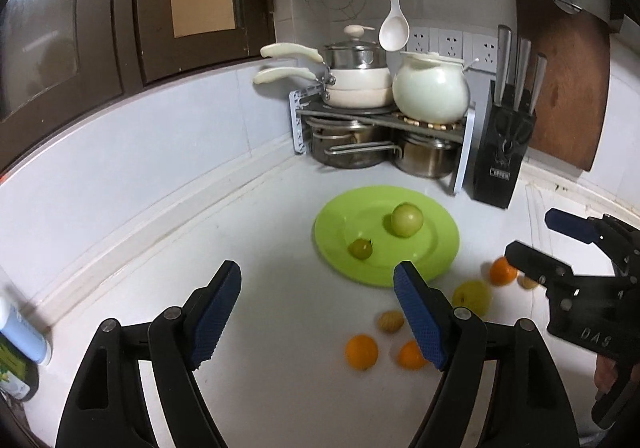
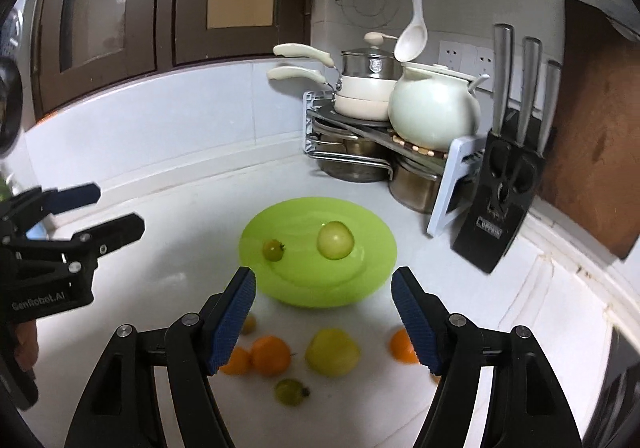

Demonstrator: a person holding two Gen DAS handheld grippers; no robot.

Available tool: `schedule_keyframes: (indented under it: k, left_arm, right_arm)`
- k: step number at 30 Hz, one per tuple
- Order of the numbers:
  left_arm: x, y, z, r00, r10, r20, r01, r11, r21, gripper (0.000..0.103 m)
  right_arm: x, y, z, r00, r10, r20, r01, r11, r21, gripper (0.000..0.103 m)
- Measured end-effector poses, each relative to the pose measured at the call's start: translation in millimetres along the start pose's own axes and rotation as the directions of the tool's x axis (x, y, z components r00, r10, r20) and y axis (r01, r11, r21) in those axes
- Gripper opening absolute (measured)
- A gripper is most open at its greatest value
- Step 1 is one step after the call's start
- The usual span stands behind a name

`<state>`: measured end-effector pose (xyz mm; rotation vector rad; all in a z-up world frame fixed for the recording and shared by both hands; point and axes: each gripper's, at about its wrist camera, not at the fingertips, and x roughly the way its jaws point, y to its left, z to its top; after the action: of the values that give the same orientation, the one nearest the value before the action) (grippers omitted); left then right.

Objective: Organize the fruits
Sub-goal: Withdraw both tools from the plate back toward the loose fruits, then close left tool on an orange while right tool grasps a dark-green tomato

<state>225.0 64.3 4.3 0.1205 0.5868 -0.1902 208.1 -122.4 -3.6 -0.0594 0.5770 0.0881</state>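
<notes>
White counter [image 1: 280, 388] | both grippers' fingers [image 1: 218, 312] released, empty | one orange [image 1: 410, 355] half-hidden behind finger

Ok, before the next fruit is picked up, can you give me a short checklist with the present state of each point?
1. Left gripper empty and open: ok, nothing sits between its pads.
2. Right gripper empty and open: ok.
3. Green plate has free room: ok, it holds only a green apple and a small green tomato.
4. Fruits left to move: not ok, three oranges, a yellow apple and small fruits still lie on the counter.
5. Way to the plate is free: ok, no object stands between the grippers and it.
6. Exact count of small fruits: cannot tell, the gripper fingers hide some.
</notes>
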Motion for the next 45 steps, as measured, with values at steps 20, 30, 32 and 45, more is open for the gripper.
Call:
schedule_keyframes:
  k: [20,30,32,45]
  left_arm:
    - [35.5,4.9,-55.7,0.988,-0.124,-0.086,0.136,0.979,0.148,0.078]
    - [68.3,-6.7,-74.9,0.965,-0.192,-0.176,0.22,0.963,0.156,0.066]
    - [74.6,-8.8,-77.0,0.959,-0.209,-0.194,0.239,0.959,0.15,0.062]
    - [96.2,-19.1,-80.2,0.941,-0.244,-0.235,0.278,0.952,0.125,0.047]
  right_arm:
    - [25.7,19.8,-60.3,0.982,-0.05,-0.185,0.062,0.996,0.063,0.071]
    - [46.9,14.6,-77.4,0.959,-0.021,-0.281,0.049,0.994,0.094,0.068]
    - [49.8,14.3,-79.3,0.955,-0.015,-0.295,0.046,0.994,0.098,0.065]
    - [59.5,13.5,-86.0,0.943,0.031,-0.332,0.012,0.992,0.128,0.052]
